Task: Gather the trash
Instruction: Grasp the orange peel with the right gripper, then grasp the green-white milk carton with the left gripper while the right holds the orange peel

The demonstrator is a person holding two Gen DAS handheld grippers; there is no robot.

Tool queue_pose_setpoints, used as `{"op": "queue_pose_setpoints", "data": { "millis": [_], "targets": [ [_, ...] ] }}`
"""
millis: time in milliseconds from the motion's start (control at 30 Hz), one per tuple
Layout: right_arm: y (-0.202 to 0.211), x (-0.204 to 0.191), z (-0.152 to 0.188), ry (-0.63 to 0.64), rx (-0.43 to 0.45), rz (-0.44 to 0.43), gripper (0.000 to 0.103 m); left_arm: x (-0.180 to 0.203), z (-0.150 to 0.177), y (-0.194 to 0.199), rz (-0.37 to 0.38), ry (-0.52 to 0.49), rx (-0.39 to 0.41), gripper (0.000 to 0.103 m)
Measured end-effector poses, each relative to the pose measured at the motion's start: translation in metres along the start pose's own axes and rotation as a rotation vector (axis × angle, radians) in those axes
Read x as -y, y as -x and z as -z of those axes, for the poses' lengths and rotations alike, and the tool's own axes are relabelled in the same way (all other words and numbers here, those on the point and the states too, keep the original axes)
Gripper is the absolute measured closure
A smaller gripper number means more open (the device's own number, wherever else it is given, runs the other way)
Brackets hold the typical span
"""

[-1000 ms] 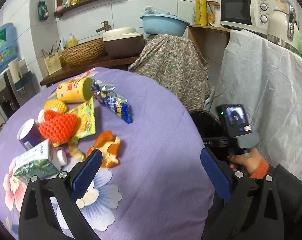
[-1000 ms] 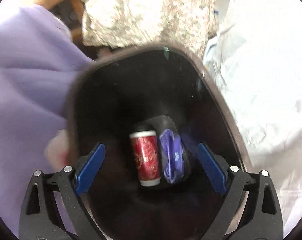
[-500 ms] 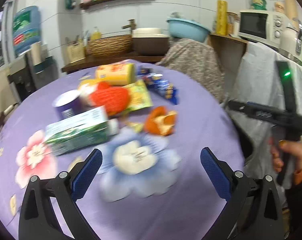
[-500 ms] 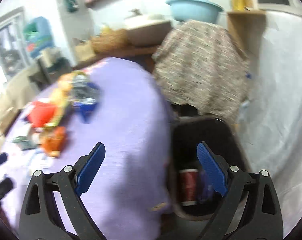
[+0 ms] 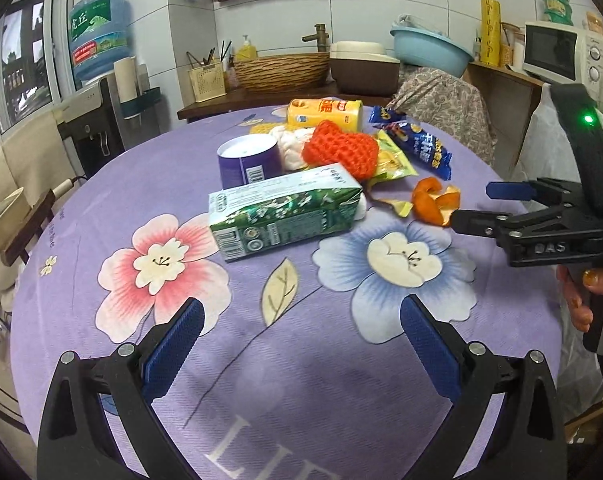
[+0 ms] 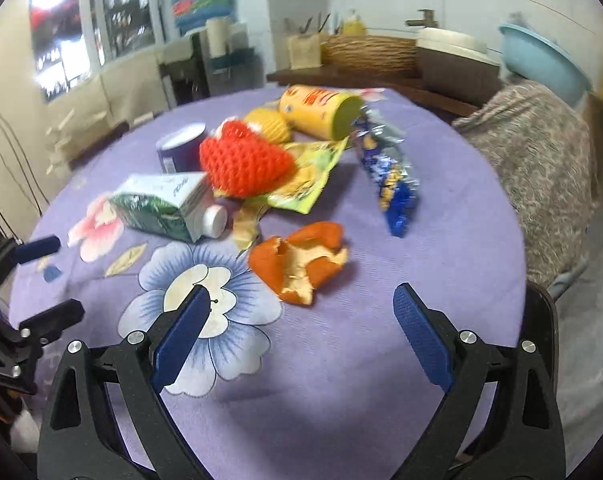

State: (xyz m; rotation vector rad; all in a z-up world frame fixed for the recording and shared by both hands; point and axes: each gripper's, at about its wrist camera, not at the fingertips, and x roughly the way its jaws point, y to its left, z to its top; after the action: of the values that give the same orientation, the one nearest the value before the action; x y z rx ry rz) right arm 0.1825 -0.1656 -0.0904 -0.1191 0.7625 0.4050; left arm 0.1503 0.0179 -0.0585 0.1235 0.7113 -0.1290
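A pile of trash lies on the purple flowered tablecloth [image 5: 301, 380]. It holds a green carton [image 5: 285, 210], a purple cup [image 5: 248, 160], a red foam net [image 5: 339, 152], a yellow can [image 5: 325, 114], a blue snack wrapper [image 5: 417, 146] and an orange peel [image 5: 435, 202]. My left gripper [image 5: 301, 344] is open and empty, short of the carton. My right gripper [image 6: 301, 328] is open and empty, just short of the orange peel [image 6: 299, 260]. The left wrist view shows the right gripper [image 5: 473, 206] side-on, beside the peel.
The dark bin rim [image 6: 541, 320] sits low off the table's right edge. A chair with a flowered cover [image 6: 541, 168] stands behind the table. A counter with a wicker basket [image 5: 281, 72], a water dispenser [image 5: 101, 40] and a microwave [image 5: 557, 56] line the walls.
The right gripper rose from over the bin, where a red can lay, and now faces the peel on the table. The left gripper swung left toward the pile.
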Motion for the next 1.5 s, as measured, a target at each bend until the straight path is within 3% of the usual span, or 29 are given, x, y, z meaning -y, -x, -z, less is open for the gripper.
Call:
{"op": "queue_pose_setpoints", "data": {
  "millis": [267, 333, 400, 500, 600, 700, 933, 1067, 1267, 1333, 1500],
  "targets": [
    [-0.031, 0.005, -0.015, -0.047, -0.068, 0.012, 0.012, -0.018, -0.003, -0.002, -0.001, -0.03, -0.008, 0.006],
    [-0.036, 0.004, -0.016, -0.049, -0.082, 0.015, 0.02, -0.018, -0.009, -0.005, 0.005, -0.07, -0.006, 0.006],
    [-0.04, -0.001, -0.016, -0.037, -0.095, 0.017, 0.038, -0.016, -0.016, -0.008, 0.006, -0.123, -0.001, 0.006],
    [-0.04, -0.005, -0.014, -0.021, -0.094, 0.037, 0.056, -0.013, -0.03, -0.017, -0.015, -0.225, 0.021, 0.006],
    [-0.035, -0.004, -0.012, -0.029, -0.089, 0.019, 0.067, -0.011, -0.043, -0.026, -0.025, -0.325, 0.04, 0.006],
    [-0.029, -0.001, -0.01, -0.035, -0.077, 0.014, 0.073, -0.008, -0.052, -0.034, 0.041, -0.408, 0.021, 0.006],
    [-0.017, 0.007, -0.003, -0.077, -0.043, -0.001, 0.076, 0.009, -0.061, -0.06, 0.04, -0.566, -0.031, 0.006],
    [-0.012, 0.011, 0.003, -0.096, -0.038, -0.015, 0.076, 0.019, -0.067, -0.068, 0.093, -0.619, -0.071, 0.006],
    [-0.008, 0.021, 0.012, -0.14, -0.043, -0.036, 0.076, 0.037, -0.069, -0.088, 0.122, -0.746, -0.161, 0.02],
    [-0.005, 0.024, 0.014, -0.153, -0.041, -0.037, 0.076, 0.037, -0.069, -0.097, 0.106, -0.766, -0.19, 0.029],
    [0.002, 0.028, 0.018, -0.167, -0.028, -0.04, 0.076, 0.032, -0.075, -0.1, 0.1, -0.723, -0.211, 0.035]
  ]
}}
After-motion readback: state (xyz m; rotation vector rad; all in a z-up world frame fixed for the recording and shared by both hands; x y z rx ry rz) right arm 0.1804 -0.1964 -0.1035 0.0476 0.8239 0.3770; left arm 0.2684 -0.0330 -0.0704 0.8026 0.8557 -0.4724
